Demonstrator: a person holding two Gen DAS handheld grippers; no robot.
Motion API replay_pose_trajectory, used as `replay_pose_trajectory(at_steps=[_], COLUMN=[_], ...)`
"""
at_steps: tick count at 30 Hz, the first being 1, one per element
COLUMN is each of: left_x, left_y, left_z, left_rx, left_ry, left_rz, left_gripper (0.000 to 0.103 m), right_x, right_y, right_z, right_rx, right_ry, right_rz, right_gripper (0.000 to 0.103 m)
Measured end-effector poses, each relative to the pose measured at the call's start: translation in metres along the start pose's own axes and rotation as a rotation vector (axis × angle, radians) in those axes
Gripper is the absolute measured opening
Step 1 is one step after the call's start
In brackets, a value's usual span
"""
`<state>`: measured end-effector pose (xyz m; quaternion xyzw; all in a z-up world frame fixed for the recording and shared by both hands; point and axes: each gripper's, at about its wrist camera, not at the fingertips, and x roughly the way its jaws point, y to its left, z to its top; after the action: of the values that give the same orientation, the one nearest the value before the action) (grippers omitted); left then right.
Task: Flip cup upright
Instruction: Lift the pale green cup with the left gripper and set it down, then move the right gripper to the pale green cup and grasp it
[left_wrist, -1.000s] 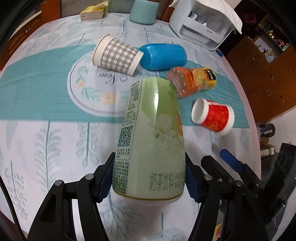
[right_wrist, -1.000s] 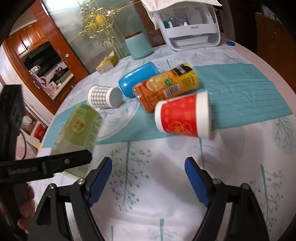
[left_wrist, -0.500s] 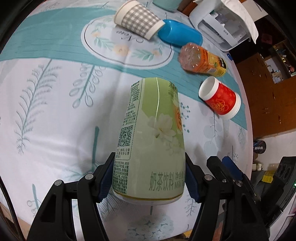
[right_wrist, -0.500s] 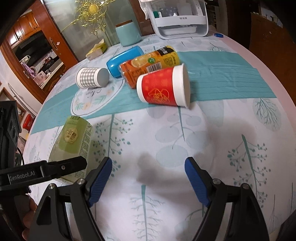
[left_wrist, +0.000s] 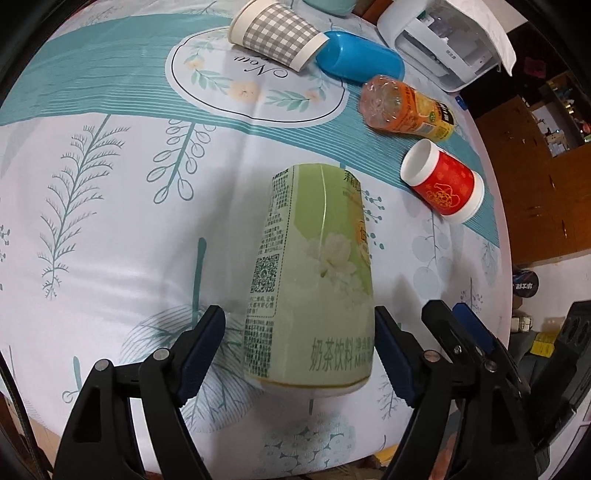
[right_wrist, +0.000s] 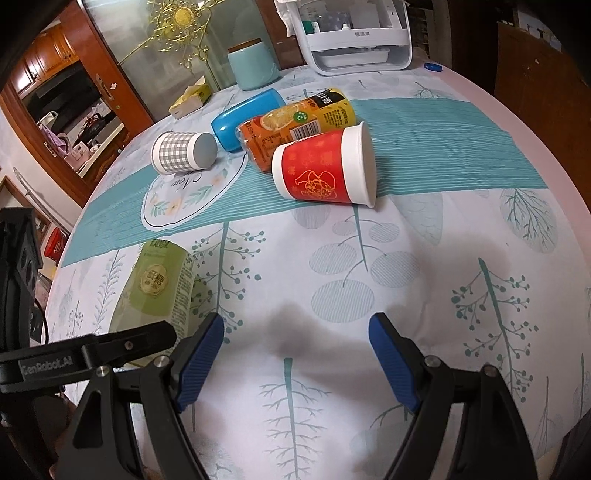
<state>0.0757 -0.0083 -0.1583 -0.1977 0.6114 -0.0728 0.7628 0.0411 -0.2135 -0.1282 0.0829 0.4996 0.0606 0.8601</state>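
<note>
A pale green milk-tea cup (left_wrist: 317, 273) stands on the tablecloth between the fingers of my left gripper (left_wrist: 299, 350). The left jaws have spread: a gap shows between the left pad (left_wrist: 203, 347) and the cup, while the right pad sits at its side. The cup also shows in the right wrist view (right_wrist: 155, 288), at the left, next to the left gripper's arm. My right gripper (right_wrist: 297, 362) is open and empty above the cloth near the table's front. A red paper cup (right_wrist: 325, 170) lies on its side ahead of it, also seen in the left wrist view (left_wrist: 443, 184).
A grey checked paper cup (left_wrist: 275, 33), a blue case (left_wrist: 358, 59) and an orange juice bottle (left_wrist: 406, 107) lie on their sides on the teal runner. A white appliance (right_wrist: 351, 33), a teal jar (right_wrist: 253, 66) and a tissue box (right_wrist: 190, 98) stand at the back.
My left gripper carried the green cup toward the table's near side, set it down and opened its jaws. The right gripper drew back slightly and stayed open.
</note>
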Motion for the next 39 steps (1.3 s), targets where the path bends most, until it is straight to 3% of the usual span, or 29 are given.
replay_pose_trajectory(at_steps=[13, 27, 39], left_x=[-0.049, -0.094, -0.111], left_y=[0.0, 0.015, 0.019], left_z=[-0.008, -0.027, -0.027], left_rx=[0.069, 0.144, 0.184], left_ry=[-0.088, -0.232, -0.295], left_rz=[-0.002, 0.099, 0.16], left_gripper=[0.079, 0.079, 0.079], right_x=[-0.019, -0.045, -0.057], right_y=[0.012, 0.043, 0.078], right_z=[-0.001, -0.008, -0.001], right_rx=[-0.015, -0.073, -0.173], right_ry=[-0.028, -0.053, -0.057], right_rz=[-0.004, 0.01, 0.06], right_gripper=[0.081, 0.081, 0.081])
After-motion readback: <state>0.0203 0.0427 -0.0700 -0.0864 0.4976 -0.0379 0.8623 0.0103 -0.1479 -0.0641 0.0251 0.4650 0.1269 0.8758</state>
